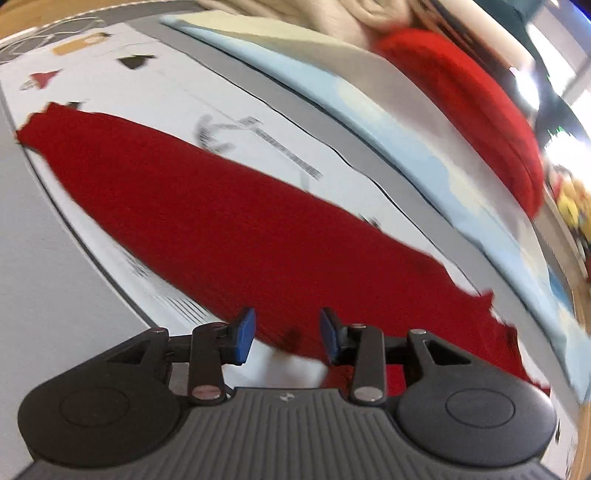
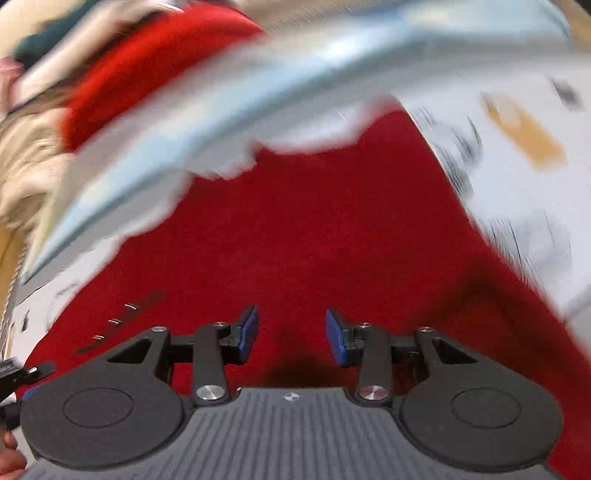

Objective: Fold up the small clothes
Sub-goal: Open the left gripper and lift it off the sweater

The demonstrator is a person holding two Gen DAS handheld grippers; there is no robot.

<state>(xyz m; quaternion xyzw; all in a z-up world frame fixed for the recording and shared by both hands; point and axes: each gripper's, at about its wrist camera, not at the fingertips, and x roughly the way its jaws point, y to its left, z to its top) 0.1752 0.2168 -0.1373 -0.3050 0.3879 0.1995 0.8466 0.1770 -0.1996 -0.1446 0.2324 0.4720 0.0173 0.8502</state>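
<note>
A dark red knit garment [image 1: 236,229] lies spread flat on a white folding board [image 1: 122,85] with printed marks. My left gripper [image 1: 287,334] is open and empty, just over the garment's near edge. In the right wrist view the same red garment [image 2: 314,229] fills the middle. My right gripper [image 2: 291,336] is open and empty, low over the cloth. This view is blurred by motion.
A pale blue cloth or board [image 1: 424,158] lies beyond the white board. A bright red garment [image 1: 476,107] and a cream garment [image 1: 332,14] lie behind it; both show in the right wrist view [image 2: 147,66], [image 2: 26,166]. A grey table surface [image 1: 33,258] is at left.
</note>
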